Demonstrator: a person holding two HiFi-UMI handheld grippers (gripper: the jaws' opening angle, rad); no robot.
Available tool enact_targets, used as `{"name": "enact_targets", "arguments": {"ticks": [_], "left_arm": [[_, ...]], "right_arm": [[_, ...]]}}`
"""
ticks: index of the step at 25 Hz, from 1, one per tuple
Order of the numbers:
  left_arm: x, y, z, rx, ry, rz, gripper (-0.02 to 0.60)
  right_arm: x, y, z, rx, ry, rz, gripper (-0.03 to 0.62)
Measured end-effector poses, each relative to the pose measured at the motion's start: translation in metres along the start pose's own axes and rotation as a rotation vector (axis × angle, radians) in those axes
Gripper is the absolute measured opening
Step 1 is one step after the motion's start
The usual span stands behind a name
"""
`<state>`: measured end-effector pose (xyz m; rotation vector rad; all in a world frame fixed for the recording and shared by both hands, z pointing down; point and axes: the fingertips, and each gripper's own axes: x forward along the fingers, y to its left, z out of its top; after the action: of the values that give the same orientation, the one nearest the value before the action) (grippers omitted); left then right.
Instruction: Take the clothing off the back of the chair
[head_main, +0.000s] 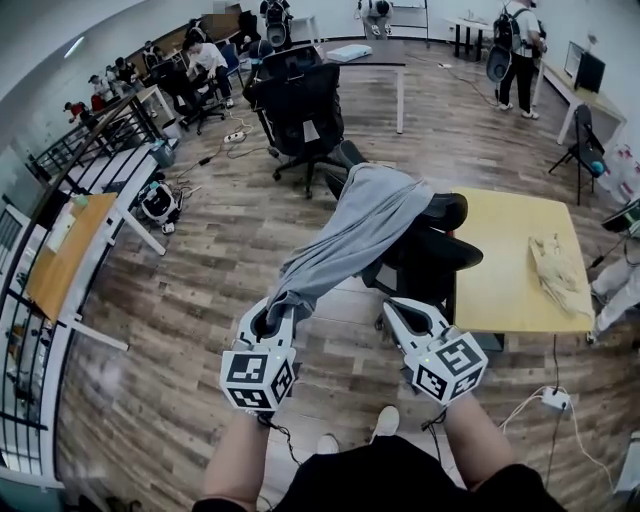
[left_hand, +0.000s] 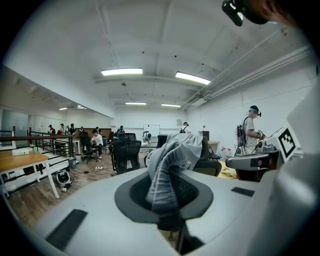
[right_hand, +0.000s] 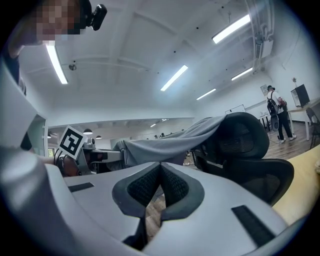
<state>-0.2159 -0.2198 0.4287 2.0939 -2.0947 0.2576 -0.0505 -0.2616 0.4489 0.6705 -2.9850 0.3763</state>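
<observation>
One gripper has hold: my left gripper (head_main: 273, 318) is clamped on the ribbed cuff (left_hand: 161, 172) of the grey garment (head_main: 370, 225), soft and light I judge, draped over the centre office chair (head_main: 442, 256), while my right gripper (head_main: 400, 312) is closed on nothing.

grey clothing (head_main: 365, 225) | draped over black chair (head_main: 436, 252) back | stretched taut

Yellow table (head_main: 500, 250): we see it just right of the right claw (head_main: 398, 308).
Beige cloth (head_main: 555, 270): on that table, farther right.
Power strip (head_main: 553, 400): floor, right of claw.
</observation>
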Motion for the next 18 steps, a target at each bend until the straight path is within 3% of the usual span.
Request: {"name": "enact_targets", "arguments": {"ticks": [10, 18], "left_arm": [[-0.066, 0.055, -0.016, -0.041, -0.009, -0.047, 0.057], [-0.115, 0.075, -0.060, -0.104, 0.032, -0.118, 0.057]], "right_arm": [[0.006, 0.080, -0.002, -0.029, -0.001, -0.083, 0.012], [-0.005, 0.134, -0.024, -0.032, 0.006, -0.165, 0.012]]}}
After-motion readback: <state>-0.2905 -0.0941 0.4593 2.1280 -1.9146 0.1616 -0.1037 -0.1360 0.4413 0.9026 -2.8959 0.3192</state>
